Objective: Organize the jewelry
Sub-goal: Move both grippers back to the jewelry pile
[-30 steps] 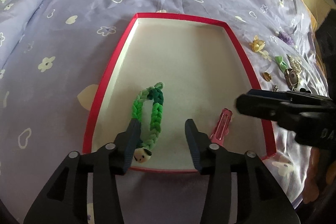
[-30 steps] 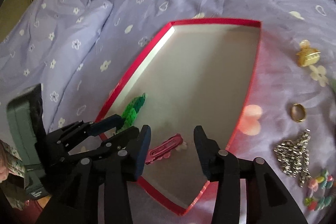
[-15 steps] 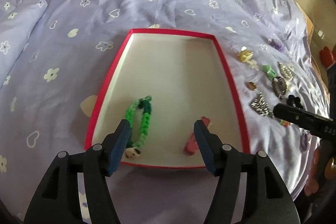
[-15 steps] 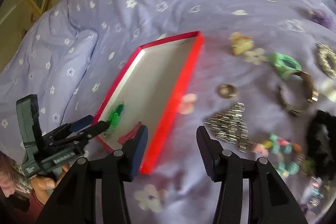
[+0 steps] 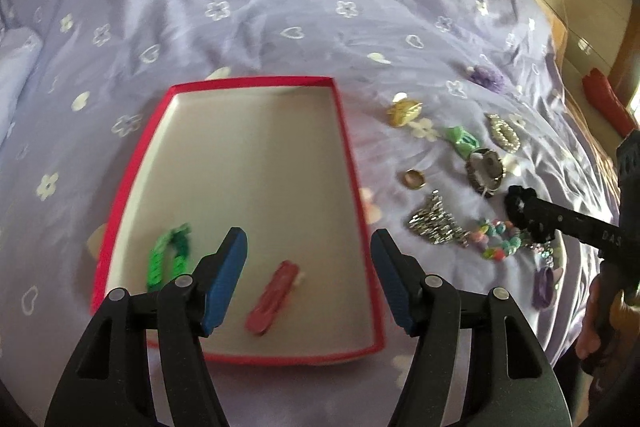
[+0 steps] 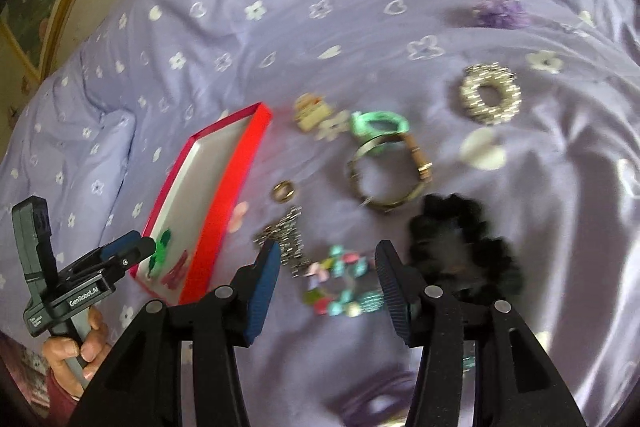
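Observation:
A red-rimmed box (image 5: 348, 155) with a white floor lies on the bed. In it are a green braided bracelet (image 5: 166, 259) and a pink hair clip (image 5: 274, 291). My left gripper (image 5: 308, 259) is open and empty above the box's near end. My right gripper (image 6: 326, 269) is open and empty, over a colourful bead bracelet (image 6: 340, 283). Beside it lie a black scrunchie (image 6: 468, 247), a silver chain piece (image 6: 284, 239), a gold ring (image 6: 284, 190) and a metal bangle (image 6: 388, 175). The box shows at the left of the right wrist view (image 6: 236, 179).
More jewelry lies on the purple flowered bedspread right of the box: a gold clip (image 5: 404, 111), a green tie (image 5: 460, 139), a pearl ring (image 6: 490, 93), a purple scrunchie (image 6: 498, 11). A purple band (image 5: 544, 283) lies near the bed's right edge.
My right gripper left the box and swung right over the loose jewelry. My left gripper drew back and shifted right; both stay open.

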Motion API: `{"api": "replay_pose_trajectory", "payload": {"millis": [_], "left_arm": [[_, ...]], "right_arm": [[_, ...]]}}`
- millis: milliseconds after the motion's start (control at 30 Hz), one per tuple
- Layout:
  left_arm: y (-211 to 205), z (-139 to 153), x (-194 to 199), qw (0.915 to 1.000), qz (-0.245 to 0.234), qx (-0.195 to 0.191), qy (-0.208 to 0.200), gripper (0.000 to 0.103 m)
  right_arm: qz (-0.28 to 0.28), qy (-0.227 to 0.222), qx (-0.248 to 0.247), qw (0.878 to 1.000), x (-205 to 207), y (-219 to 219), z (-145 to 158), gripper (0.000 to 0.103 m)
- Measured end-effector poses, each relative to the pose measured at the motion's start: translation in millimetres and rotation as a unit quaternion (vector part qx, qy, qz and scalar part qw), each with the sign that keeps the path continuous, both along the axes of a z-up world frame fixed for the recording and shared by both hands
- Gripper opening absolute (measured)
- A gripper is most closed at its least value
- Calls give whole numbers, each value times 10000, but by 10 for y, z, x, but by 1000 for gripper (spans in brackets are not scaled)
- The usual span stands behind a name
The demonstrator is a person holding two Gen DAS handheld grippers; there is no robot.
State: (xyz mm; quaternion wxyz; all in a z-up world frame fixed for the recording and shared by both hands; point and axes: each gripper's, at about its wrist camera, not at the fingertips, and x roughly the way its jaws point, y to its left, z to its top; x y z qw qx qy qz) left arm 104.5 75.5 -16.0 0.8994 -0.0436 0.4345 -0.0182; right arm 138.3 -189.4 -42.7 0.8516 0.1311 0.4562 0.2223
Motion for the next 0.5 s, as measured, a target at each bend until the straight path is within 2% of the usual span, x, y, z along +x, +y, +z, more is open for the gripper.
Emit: {"api": "replay_pose_trajectory", "payload": {"millis": [267,500], "left_arm": [[-333,39,351,9992,-379,90,-10,64],[-528,-14,696,9979,-613,177,83,64]], "right_arm": [[-163,-77,-115,9998,226,-178,-2,51],[-151,-116,-231,9996,557,-164,-20,51]]}}
